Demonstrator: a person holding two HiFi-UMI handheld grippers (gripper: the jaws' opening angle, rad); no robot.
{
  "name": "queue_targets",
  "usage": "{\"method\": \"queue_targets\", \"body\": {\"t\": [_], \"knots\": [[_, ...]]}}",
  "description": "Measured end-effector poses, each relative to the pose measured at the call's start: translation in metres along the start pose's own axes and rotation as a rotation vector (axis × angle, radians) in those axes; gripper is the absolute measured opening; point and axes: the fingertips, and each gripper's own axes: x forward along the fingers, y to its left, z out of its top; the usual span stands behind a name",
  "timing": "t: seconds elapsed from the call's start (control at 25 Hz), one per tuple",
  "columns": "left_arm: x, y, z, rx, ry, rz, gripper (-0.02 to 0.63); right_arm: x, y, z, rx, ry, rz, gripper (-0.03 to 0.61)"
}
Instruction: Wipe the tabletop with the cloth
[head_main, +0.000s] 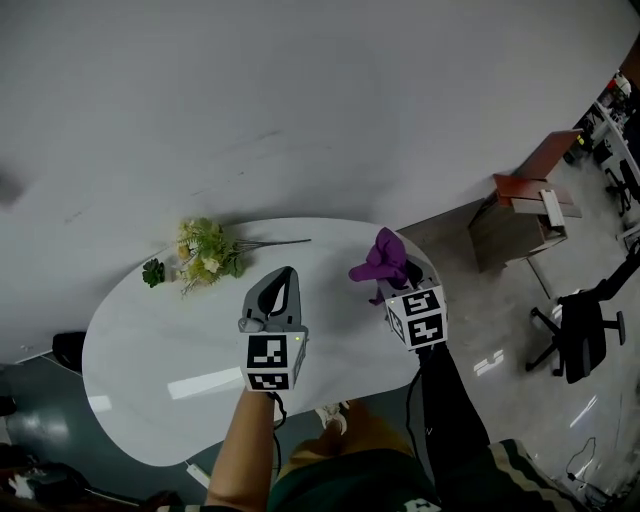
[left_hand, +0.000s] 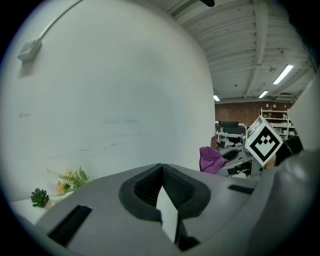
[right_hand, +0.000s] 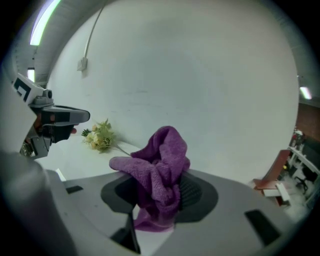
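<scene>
My right tongs (right_hand: 162, 192) are clamped on the purple cloth (right_hand: 162, 150) — bunched up, over the right end of the table (head_main: 150, 350). My left tongs (left_hand: 162, 167) are closed and empty — flowers (head_main: 205, 255) lie far left.

Purple cloth, grey grippers, white table.
The cloth (right_hand: 162, 155) between the right gripper's (right_hand: 159, 192) dark grey ribbed pads (right_hand: 192, 192) is plain purple. The left gripper (left_hand: 162, 170) is the same pale grey with dark pads, and each carries a cube (head_main: 270, 362) of black-and-white square markers. Beyond the jaws are a glossy white table (head_main: 140, 350), yellow-green flowers (head_main: 205, 255) and a white wall (head_main: 300, 100).
</scene>
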Motion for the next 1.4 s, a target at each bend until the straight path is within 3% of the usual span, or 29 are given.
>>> {"method": "queue_targets", "body": {"t": [0.2,0.36,0.52,0.6,0.64,0.72,0.76,1.04,1.4], "knots": [[0.038,-0.002,-0.010,-0.016,0.043,-0.009,0.000,0.047,-0.021,-0.021,-0.007,0.058,0.027,0.189],[0.059,-0.004,-0.017,-0.017,0.069,-0.020,0.000,0.074,-0.026,-0.056,-0.020,0.187,0.063,0.289],[0.068,-0.008,-0.032,-0.040,0.110,-0.026,0.000,0.066,-0.031,-0.059,-0.001,0.174,0.075,0.313],[0.070,-0.009,-0.038,-0.043,0.114,-0.023,0.000,0.063,-0.038,-0.055,-0.011,0.150,0.054,0.294],[0.071,-0.009,-0.041,-0.045,0.119,-0.020,0.000,0.063,-0.043,-0.053,-0.020,0.140,0.033,0.256],[0.072,-0.008,-0.049,-0.051,0.136,-0.012,0.000,0.068,-0.051,-0.058,-0.031,0.149,0.005,0.118],[0.072,-0.007,-0.053,-0.052,0.145,-0.007,0.000,0.072,-0.052,-0.063,-0.034,0.166,0.006,0.101],[0.063,0.008,-0.066,-0.067,0.177,0.039,0.000,0.078,-0.045,-0.069,-0.023,0.185,-0.004,0.081],[0.019,0.060,-0.076,-0.075,0.155,0.132,0.000,0.086,0.023,-0.063,-0.032,0.196,0.098,0.081]]}}
